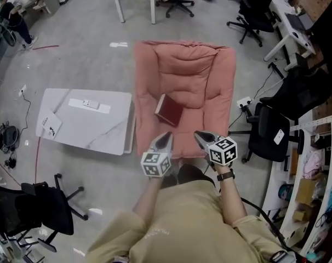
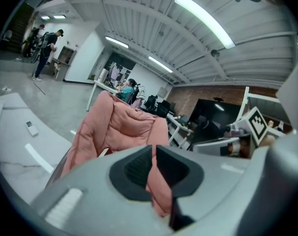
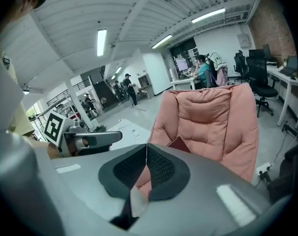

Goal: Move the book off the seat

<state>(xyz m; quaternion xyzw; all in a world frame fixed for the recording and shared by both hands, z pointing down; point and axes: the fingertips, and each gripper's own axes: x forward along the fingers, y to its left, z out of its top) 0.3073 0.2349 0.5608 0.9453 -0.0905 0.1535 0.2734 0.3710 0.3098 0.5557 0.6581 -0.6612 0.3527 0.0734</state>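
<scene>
The dark red book [image 1: 169, 109] lies on the pink seat [image 1: 183, 64]. The left gripper [image 1: 166, 138] and right gripper [image 1: 200, 138] hover near its front edge, their 2 jaw pairs clenched, empty.

The book [image 1: 169, 109] is dark red, the seat [image 1: 199, 70] salmon pink, the table [image 1: 95, 127] white with grey veins.

No word, number or brand is legible. The left tool [image 1: 166, 138] and right tool [image 1: 200, 137] carry only square black-and-white marker patterns. Left of the seat [image 1: 210, 86], a sheet [image 1: 50, 126] on the worktop [image 1: 95, 127] bears print too small to read. Right of the seat, the tag [image 1: 278, 136] on a chair [image 1: 264, 147] is likewise unreadable.
</scene>
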